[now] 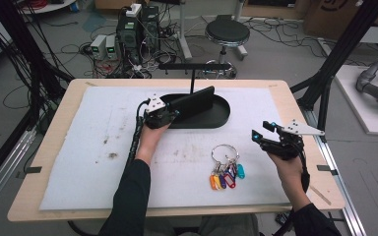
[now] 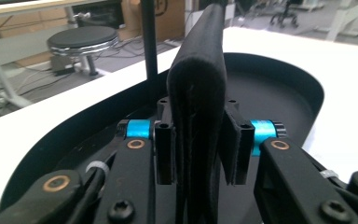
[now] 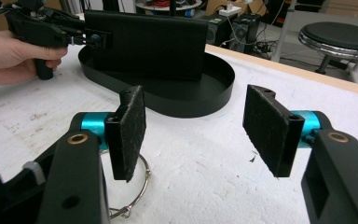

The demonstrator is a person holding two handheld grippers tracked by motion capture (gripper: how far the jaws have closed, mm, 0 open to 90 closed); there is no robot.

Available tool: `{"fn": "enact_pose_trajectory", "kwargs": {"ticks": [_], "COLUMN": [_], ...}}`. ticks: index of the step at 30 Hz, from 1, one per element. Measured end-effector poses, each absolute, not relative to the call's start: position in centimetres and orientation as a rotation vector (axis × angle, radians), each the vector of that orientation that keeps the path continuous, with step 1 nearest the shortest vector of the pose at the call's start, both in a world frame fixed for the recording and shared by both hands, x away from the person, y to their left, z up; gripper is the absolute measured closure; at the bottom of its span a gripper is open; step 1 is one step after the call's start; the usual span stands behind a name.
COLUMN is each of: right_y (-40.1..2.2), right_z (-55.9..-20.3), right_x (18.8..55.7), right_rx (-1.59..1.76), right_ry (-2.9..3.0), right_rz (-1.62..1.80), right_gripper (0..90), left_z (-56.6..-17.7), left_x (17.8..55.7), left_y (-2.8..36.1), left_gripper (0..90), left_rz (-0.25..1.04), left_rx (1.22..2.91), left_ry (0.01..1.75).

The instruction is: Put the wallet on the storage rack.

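High view, catalogue of contents, placed relative to the black oval tray (image 1: 221,115). Tray: shallow, dark, seated on a white foam mat (image 1: 78,162) that covers a light wooden table (image 1: 295,105); a thin black post (image 1: 192,81) with a crossbar rises at the tray's far side.

Item 1: black flat wallet-like case (image 1: 194,103), standing on edge over the tray's near-left part. Left gripper (image 1: 173,114) is at the tray's left end, jaws clenched on the case's end; in the left gripper view the folded edge of the case (image 2: 196,93) sits pinched between both pads, tray wall (image 2: 307,86) curving behind it.

Item 2: key ring (image 1: 225,153) with coloured tags (image 1: 225,177) in orange, yellow, red, blue and teal, lying flat on the mat on the near side of the tray, well apart from it.

Item 3: right gripper (image 1: 260,133), held near and to the right of the tray, just right of the key ring, jaws released and spread wide, holding nothing. In the right gripper view its fuzzy pads (image 3: 130,130) stand apart, part of the ring (image 3: 137,193) below the left one, with the tray (image 3: 214,93), the upright case (image 3: 144,44) and the left gripper (image 3: 93,39) beyond.

Surroundings beyond the tray's far side: round stool (image 1: 227,33), cables and electronics boxes (image 1: 133,29) on the floor.
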State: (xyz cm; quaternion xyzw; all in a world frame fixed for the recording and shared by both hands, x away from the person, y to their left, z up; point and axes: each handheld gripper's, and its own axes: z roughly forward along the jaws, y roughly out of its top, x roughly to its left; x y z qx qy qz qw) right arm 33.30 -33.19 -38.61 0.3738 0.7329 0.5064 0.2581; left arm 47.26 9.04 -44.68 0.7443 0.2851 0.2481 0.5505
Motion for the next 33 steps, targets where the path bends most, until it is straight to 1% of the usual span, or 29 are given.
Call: {"fn": "enact_pose_trajectory", "kwargs": {"ticks": [3,5,8,10,13,14,16,20,22,23,28,30,33], "right_y": [-33.2,-33.2,-33.2,-33.2,-33.3,-33.3,-33.3,-33.3,-33.3,-33.3,-33.4,-33.4,-33.5], "right_z": [-38.6,-38.6,-38.6,-38.6,-38.6,-38.6,-38.6,-38.6,-38.6,-38.6,-38.7,-38.7,-38.7], "right_x": [33.3,33.2,33.3,33.3,33.3,33.3,33.4,33.4,33.4,33.4,33.3,33.3,33.3], "right_rx": [1.012,1.013,1.010,1.012,1.011,1.010,1.012,1.013,1.009,1.009,1.014,1.018,1.021], "right_ry": [1.986,1.989,1.988,1.988,1.987,1.987,1.990,1.987,1.988,1.988,1.991,1.992,1.992], "right_rz": [1.374,1.376,1.376,1.376,1.375,1.376,1.378,1.378,1.377,1.377,1.374,1.374,1.374], "right_gripper": [40.0,40.0,40.0,40.0,40.0,40.0,40.0,39.9,39.9,39.9,39.7,39.5,39.5], "left_z": [-44.6,-44.6,-44.3,-44.0,-43.3,-43.1,-42.5,-41.0,-40.0,-40.0,-39.0,-38.7,-38.8], "left_x": [47.2,47.2,47.0,46.8,46.3,46.1,45.6,44.3,42.9,42.9,40.0,38.3,37.3], "left_y": [9.2,9.2,9.2,9.2,9.3,9.4,9.6,9.7,9.6,9.6,10.0,10.7,11.3], "left_gripper": [65.9,60.6,48.1,39.4,32.0,32.0,23.2,22.4,22.4,22.4,22.4,22.4,22.4], "left_rz": [0.574,0.573,0.571,0.579,0.589,0.587,0.601,0.607,0.609,0.609,0.604,0.585,0.575], "left_rx": [1.770,1.773,1.776,1.806,1.850,1.859,1.871,1.905,1.919,1.919,1.904,1.888,1.879], "left_ry": [0.691,0.708,0.744,0.759,0.778,0.787,0.804,0.820,0.816,0.816,0.767,0.739,0.733]}}
